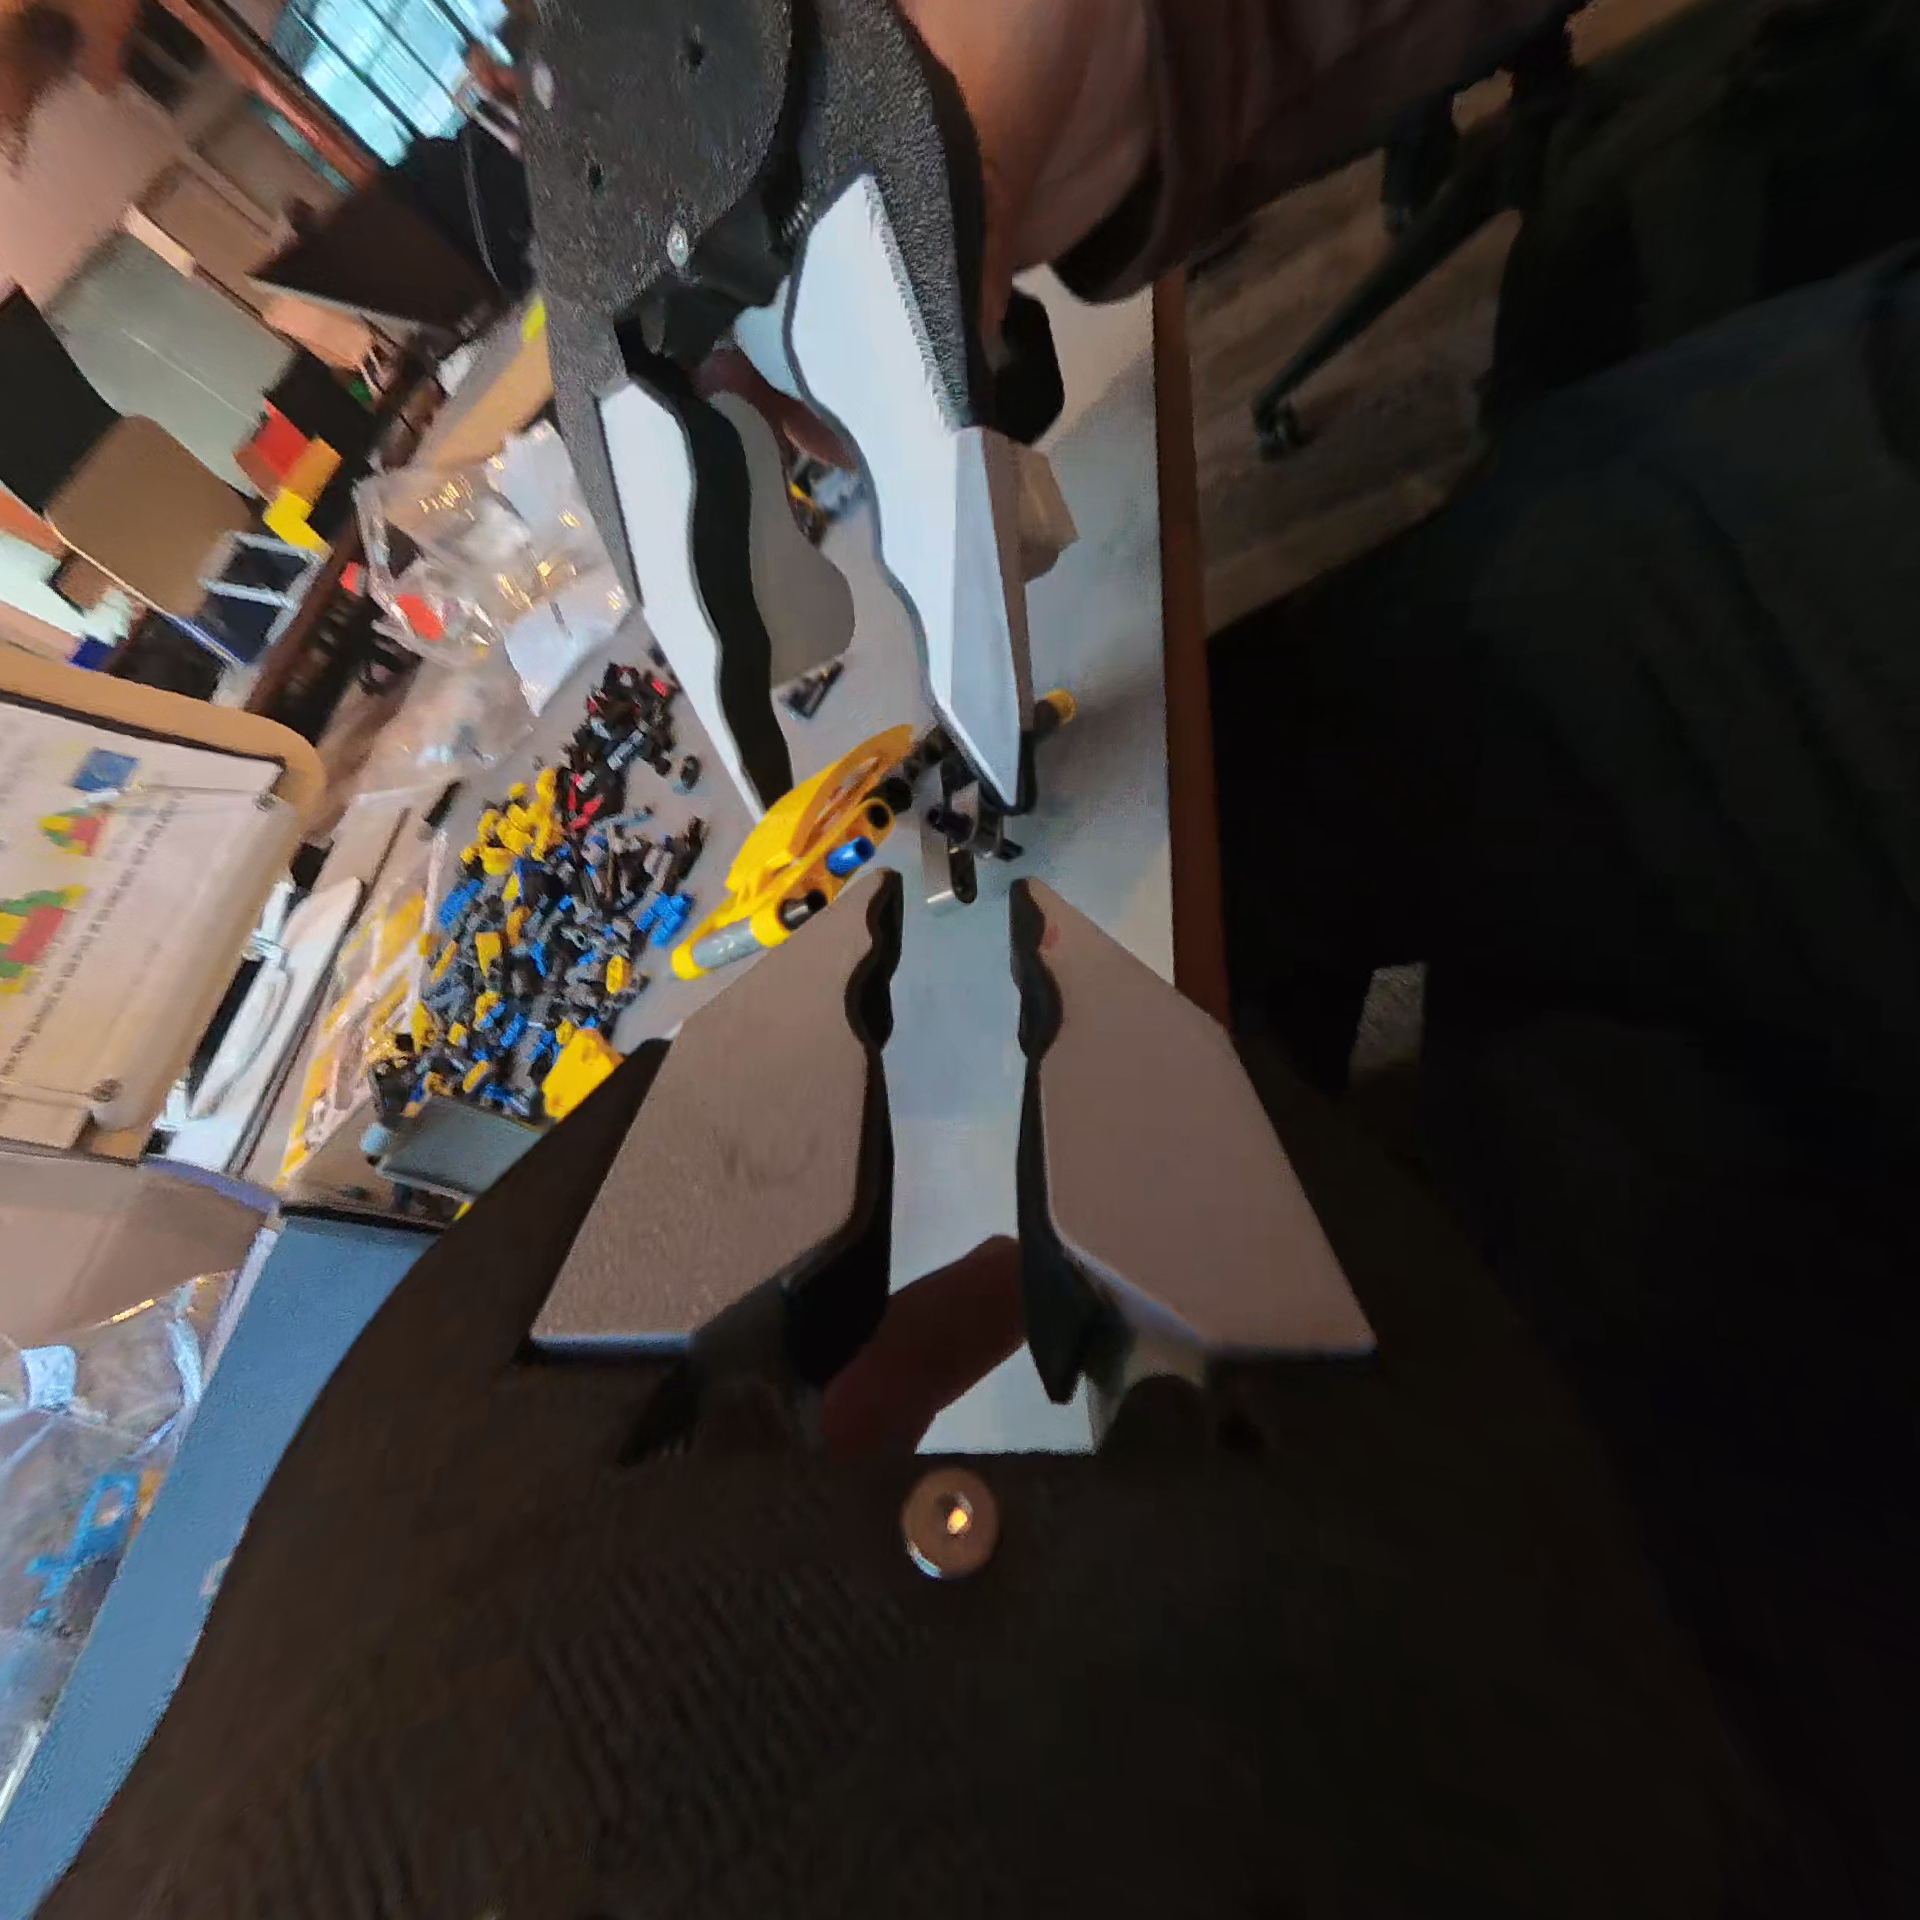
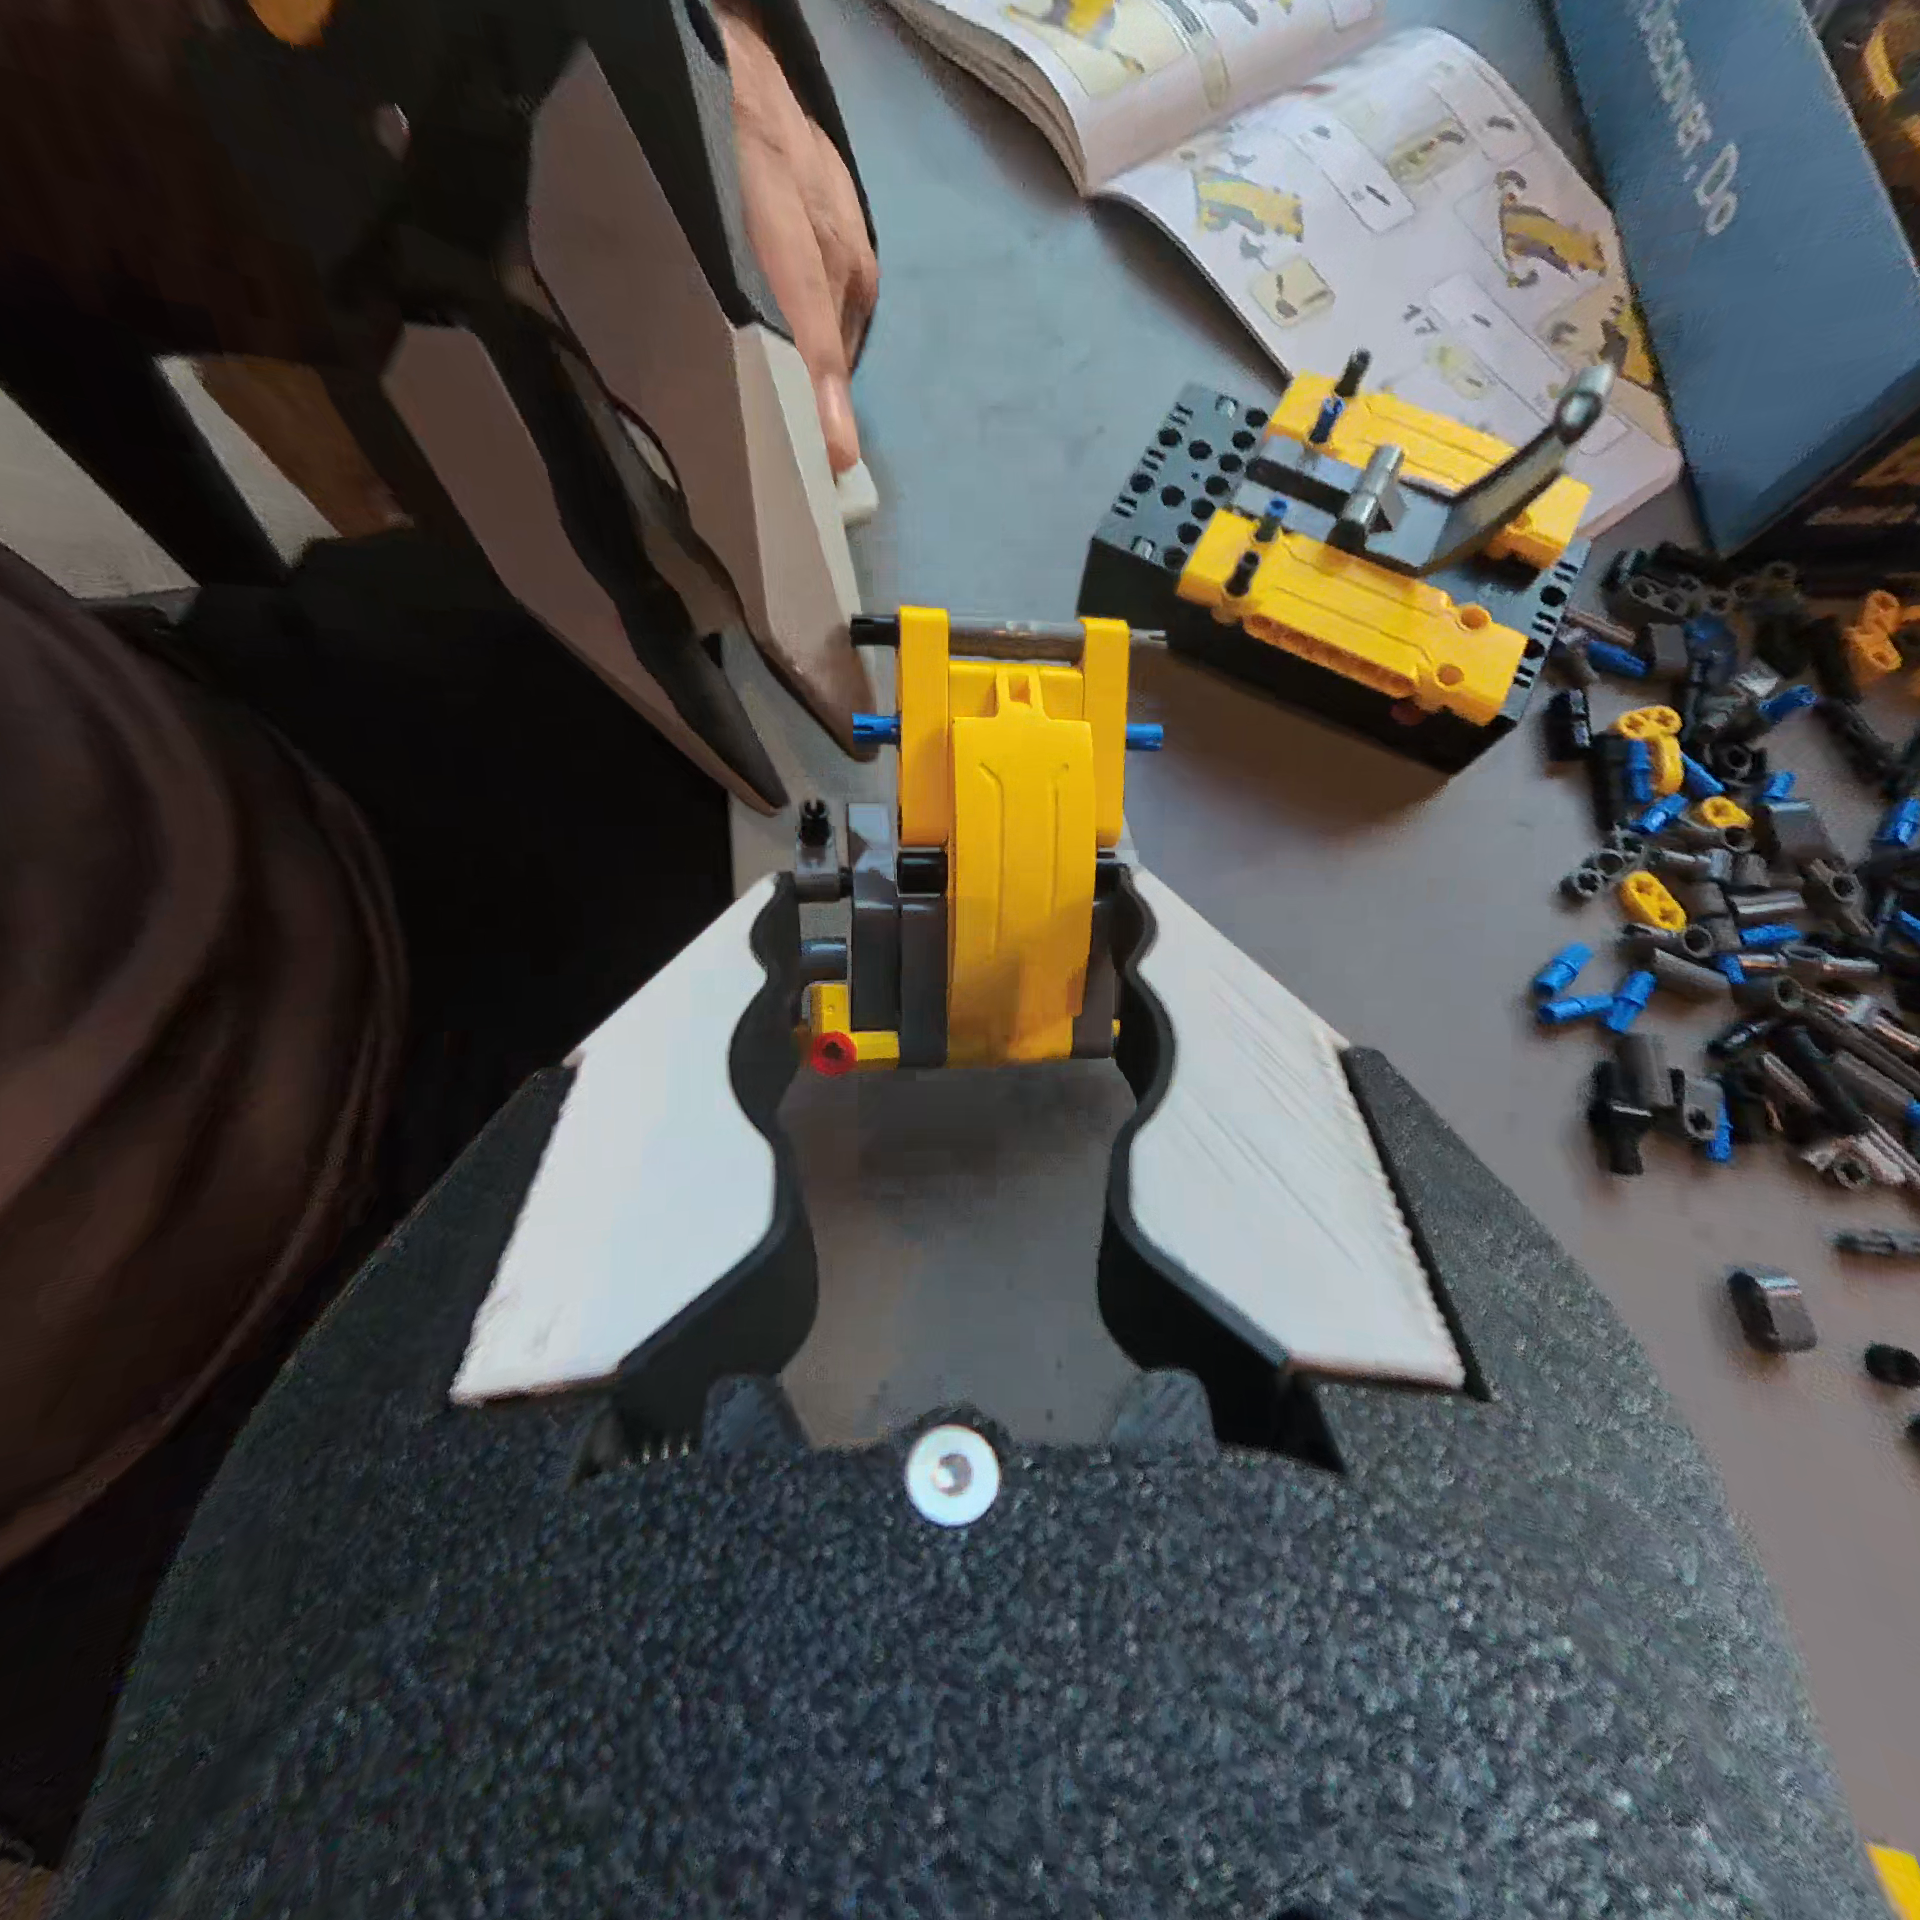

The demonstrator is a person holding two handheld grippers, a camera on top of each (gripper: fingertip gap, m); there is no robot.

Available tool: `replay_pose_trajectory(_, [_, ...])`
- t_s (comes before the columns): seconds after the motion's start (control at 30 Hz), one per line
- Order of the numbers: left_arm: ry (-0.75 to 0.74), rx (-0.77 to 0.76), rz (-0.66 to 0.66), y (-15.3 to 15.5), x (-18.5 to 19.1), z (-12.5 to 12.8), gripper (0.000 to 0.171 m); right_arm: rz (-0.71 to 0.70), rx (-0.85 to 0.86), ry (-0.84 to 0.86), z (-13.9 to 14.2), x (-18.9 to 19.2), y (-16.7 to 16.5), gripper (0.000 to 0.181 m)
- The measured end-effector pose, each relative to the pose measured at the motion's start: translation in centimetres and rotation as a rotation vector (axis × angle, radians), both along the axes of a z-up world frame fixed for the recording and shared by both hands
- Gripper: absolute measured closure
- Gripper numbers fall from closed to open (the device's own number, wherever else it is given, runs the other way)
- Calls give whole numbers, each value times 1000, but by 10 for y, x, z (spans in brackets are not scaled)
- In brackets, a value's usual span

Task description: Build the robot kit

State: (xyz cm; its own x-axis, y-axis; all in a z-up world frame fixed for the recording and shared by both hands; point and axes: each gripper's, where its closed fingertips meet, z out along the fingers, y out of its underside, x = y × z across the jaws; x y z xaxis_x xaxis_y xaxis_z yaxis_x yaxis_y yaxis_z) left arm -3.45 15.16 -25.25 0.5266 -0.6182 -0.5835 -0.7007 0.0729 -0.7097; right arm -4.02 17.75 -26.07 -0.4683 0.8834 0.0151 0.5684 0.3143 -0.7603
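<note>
My right gripper (image 2: 951, 888) is shut on a yellow and dark grey brick assembly (image 2: 1023, 831) with blue pins and a small red pin, and holds it upright over the grey table (image 2: 1351, 935). The left wrist view shows the same assembly (image 1: 805, 842) in the right gripper's fingers (image 1: 982, 623). My left gripper (image 1: 958, 894) is open, with bare table between its fingers and nothing in its grasp. Its tips stand just short of the assembly's dark grey end (image 1: 951, 868). In the right wrist view the left gripper (image 2: 805, 758) sits at the assembly's left side, near a blue pin (image 2: 873, 724).
A second black and yellow assembly (image 2: 1340, 582) stands behind on the table. A pile of loose blue, grey, black and yellow pieces (image 2: 1745, 935) lies to the right and also shows in the left wrist view (image 1: 540, 935). An open instruction booklet (image 2: 1299, 156), a blue box (image 2: 1714, 260), clear bags (image 1: 488, 561) and the table's wooden edge (image 1: 1184, 623) surround them.
</note>
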Motion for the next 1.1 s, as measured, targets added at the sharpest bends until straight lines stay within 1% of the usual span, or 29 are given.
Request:
replay_pose_trajectory(0.13, [31, -148, 29, -5, -5, -18, 151, -7, 102, -16, -20, 2, 5, 124])
replay_pose_trajectory(0.27, [-7, -203, 50, -9, -11, -18, 151, -31, 109, -3, -19, 3, 10, 123])
replay_pose_trajectory(0.43, [-129, -217, 72, -17, -19, -5, 149, -87, 49, 39, 1, 16, 18, 117])
replay_pose_trajectory(0.53, [-255, -184, 107, -21, -30, 11, 148, -149, 45, 90, 18, 32, 29, 116])
replay_pose_trajectory(0.57, [-308, -167, 128, -22, -35, 18, 146, -180, 29, 121, 25, 37, 33, 116])
replay_pose_trajectory(0.6, [-359, -153, 146, -23, -42, 23, 139, -212, 2, 157, 31, 42, 38, 115])
replay_pose_trajectory(0.67, [-455, -145, 163, -25, -52, 34, 127, -272, -43, 212, 36, 51, 48, 109])
replay_pose_trajectory(0.73, [-530, -173, 153, -29, -58, 44, 119, -343, -64, 240, 41, 61, 60, 107])
replay_pose_trajectory(0.8, [-618, -222, 116, -32, -60, 57, 100, -393, -108, 317, 58, 66, 68, 107])
replay_pose_trajectory(0.87, [-699, -257, 103, -30, -66, 67, 97, -418, -194, 434, 82, 70, 71, 107])
replay_pose_trajectory(0.9, [-719, -266, 121, -28, -72, 68, 95, -435, -250, 486, 92, 71, 74, 105])
replay_pose_trajectory(0.93, [-730, -280, 157, -25, -77, 66, 93, -453, -306, 523, 98, 73, 78, 99])
replay_pose_trajectory(0.97, [-746, -303, 185, -25, -79, 63, 91, -473, -351, 538, 98, 75, 82, 89])
replay_pose_trajectory(1.0, [-770, -334, 192, -28, -75, 61, 85, -490, -371, 529, 94, 77, 85, 82])
replay_pose_trajectory(1.03, [-790, -358, 185, -32, -69, 58, 81, -505, -359, 501, 85, 78, 88, 82])
replay_pose_trajectory(1.1, [-785, -344, 172, -40, -55, 50, 80, -551, -266, 417, 58, 80, 98, 85])
